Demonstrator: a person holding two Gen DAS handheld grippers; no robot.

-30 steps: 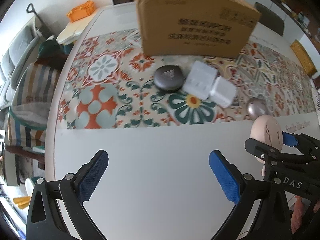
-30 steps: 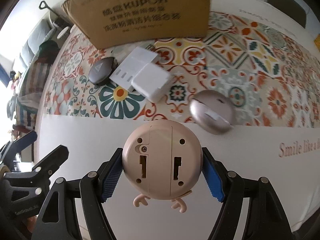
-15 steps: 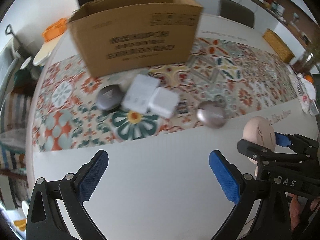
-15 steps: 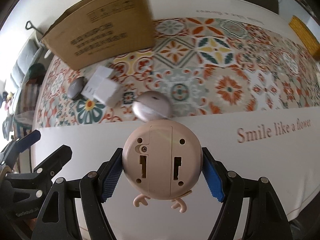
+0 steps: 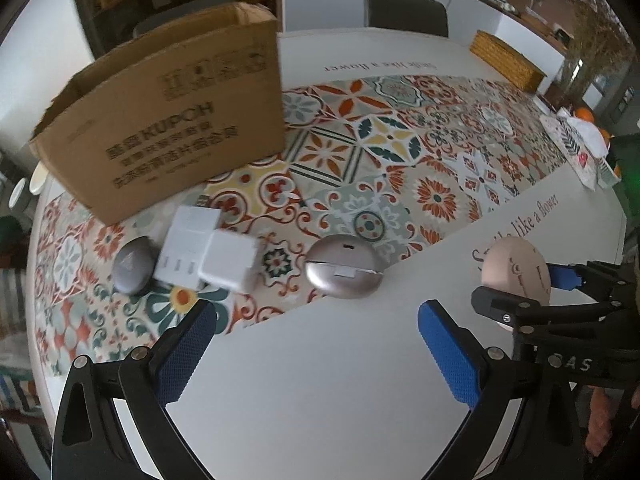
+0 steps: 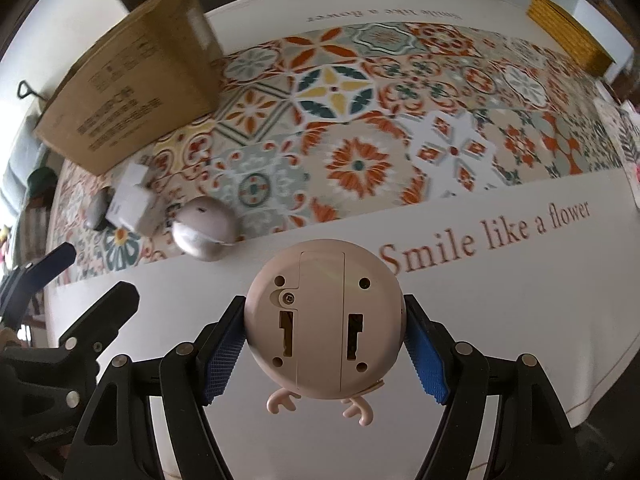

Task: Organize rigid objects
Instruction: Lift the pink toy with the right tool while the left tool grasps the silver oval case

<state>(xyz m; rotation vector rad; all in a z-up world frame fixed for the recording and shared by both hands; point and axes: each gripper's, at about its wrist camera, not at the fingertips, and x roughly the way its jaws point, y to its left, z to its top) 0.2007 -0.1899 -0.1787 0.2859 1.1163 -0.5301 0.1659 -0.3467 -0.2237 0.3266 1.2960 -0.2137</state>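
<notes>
The right tongs [image 6: 324,354] squeeze a round pink clock [image 6: 323,322] by its sides, back facing the camera, above the white edge of the tabletop [image 6: 520,300]. The left tongs [image 5: 316,354] are wide apart with nothing between them, over bare white tabletop. Just past them one silver oval case [image 5: 343,267] sits where the patterned cloth [image 5: 400,152] begins. Further left two white chargers [image 5: 208,250] touch, with one dark grey case [image 5: 134,266] beside them. Behind stands one cardboard box [image 5: 168,120]. Since a second ago, the box appears further left, with more open cloth showing on the right.

"KUPOH" on cardboard box [image 5: 168,128]
</notes>
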